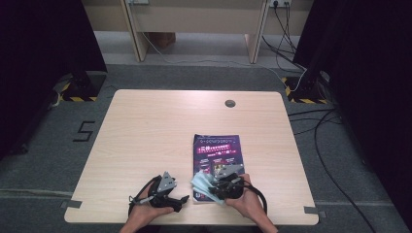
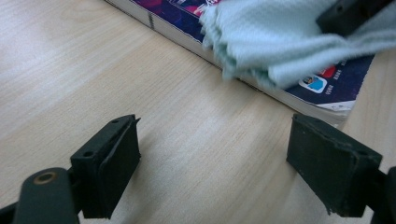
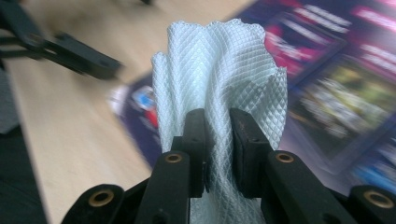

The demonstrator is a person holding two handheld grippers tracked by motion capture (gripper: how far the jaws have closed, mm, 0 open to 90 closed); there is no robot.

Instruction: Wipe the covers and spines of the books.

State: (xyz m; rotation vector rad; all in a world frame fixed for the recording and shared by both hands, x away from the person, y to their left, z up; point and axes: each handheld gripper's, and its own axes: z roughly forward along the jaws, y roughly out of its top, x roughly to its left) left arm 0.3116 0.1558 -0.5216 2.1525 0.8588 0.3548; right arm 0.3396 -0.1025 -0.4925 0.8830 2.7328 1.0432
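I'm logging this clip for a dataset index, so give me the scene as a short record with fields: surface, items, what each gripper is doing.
surface: light wooden table
item 1: book with a dark purple cover, lying flat on the table
item 2: pale blue-green cloth, bunched, over the book's near end
right gripper: fingers shut on the cloth
left gripper: open, nothing between its fingers, over bare table beside the book
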